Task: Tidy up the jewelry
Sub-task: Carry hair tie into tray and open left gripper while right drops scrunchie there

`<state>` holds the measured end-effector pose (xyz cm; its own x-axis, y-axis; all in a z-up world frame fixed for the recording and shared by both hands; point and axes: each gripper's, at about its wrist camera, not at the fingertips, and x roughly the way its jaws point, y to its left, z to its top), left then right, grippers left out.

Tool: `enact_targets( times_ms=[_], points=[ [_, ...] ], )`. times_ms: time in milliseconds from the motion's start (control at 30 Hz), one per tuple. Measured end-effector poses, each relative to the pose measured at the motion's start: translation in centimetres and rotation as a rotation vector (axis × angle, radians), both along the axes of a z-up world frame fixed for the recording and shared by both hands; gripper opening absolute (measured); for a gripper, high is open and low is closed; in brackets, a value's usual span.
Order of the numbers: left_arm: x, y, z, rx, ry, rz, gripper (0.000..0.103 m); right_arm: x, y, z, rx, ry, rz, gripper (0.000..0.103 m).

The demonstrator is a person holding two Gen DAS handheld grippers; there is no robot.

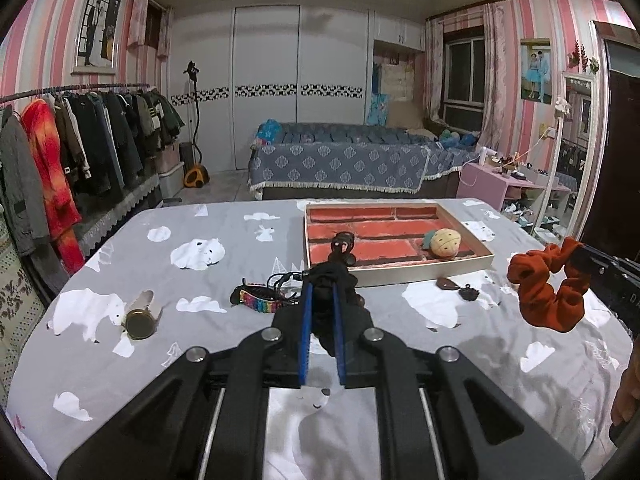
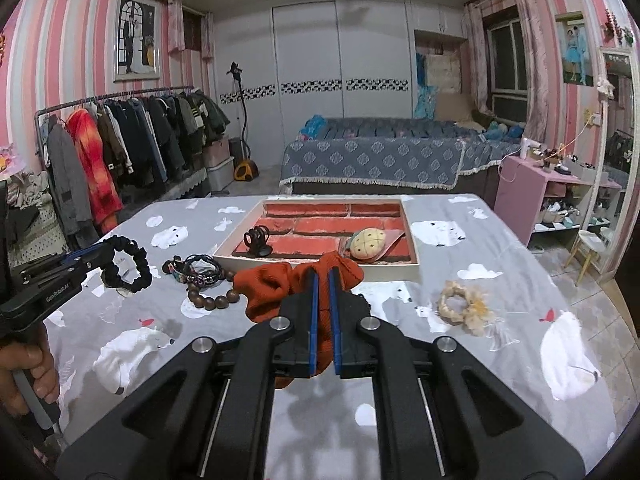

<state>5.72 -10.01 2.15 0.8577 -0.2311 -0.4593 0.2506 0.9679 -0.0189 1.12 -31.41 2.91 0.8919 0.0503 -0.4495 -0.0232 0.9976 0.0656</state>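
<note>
Left wrist view: my left gripper (image 1: 321, 292) has its blue fingers (image 1: 306, 332) clamped on a black scrunchie (image 1: 334, 280), which bunches over the tips and hangs between them, lifted off the grey bear-print bedspread (image 1: 224, 352). Just past the fingertips sits the red-lined tray (image 1: 396, 240), with a black hair clip (image 1: 342, 246) at its near-left corner and a yellow pineapple-shaped piece (image 1: 444, 243) in a near-right compartment. Left of the tips lies a rainbow bead bracelet (image 1: 256, 301) with dark cords (image 1: 286, 282) beside it; further left, a gold-cased watch (image 1: 140, 322). Right of the tips, two small dark pieces (image 1: 456, 287) lie near the tray's front wall. Far right, my right gripper (image 1: 592, 264) holds an orange scrunchie (image 1: 548, 292) in the air. Right wrist view: right gripper (image 2: 323, 280) fingers (image 2: 314, 320) nearly together, pinching the orange scrunchie (image 2: 276, 288), cloth spilling left of and past the tips. Tray (image 2: 412, 258) straight ahead beyond the tips, clip (image 2: 256, 242) and pineapple piece (image 2: 366, 244) inside. Left of the fingers: brown wooden bead bracelet (image 2: 216, 296), tangle of cords and bracelets (image 2: 196, 270). Far left, left gripper (image 2: 86, 258) in a hand (image 2: 24, 372), black scrunchie (image 2: 128, 262) dangling from its tips. Right of the fingers, a cream fuzzy scrunchie (image 2: 466, 306) lies on the bedspread (image 2: 480, 380).
</note>
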Motion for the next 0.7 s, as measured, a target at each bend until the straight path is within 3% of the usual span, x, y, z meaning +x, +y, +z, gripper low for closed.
enact_targets(
  times_ms=[300,700],
  points=[
    [-2.5,0.1,1.2,-0.007,-0.041,0.001,0.010,-3.5,-0.5,1.6,-0.010,-0.044,-0.023,0.006],
    [-3.1,0.6,1.8,-0.011,-0.054,0.004,0.010,-4.2,0.0,2.2,-0.020,-0.066,-0.017,0.006]
  ],
)
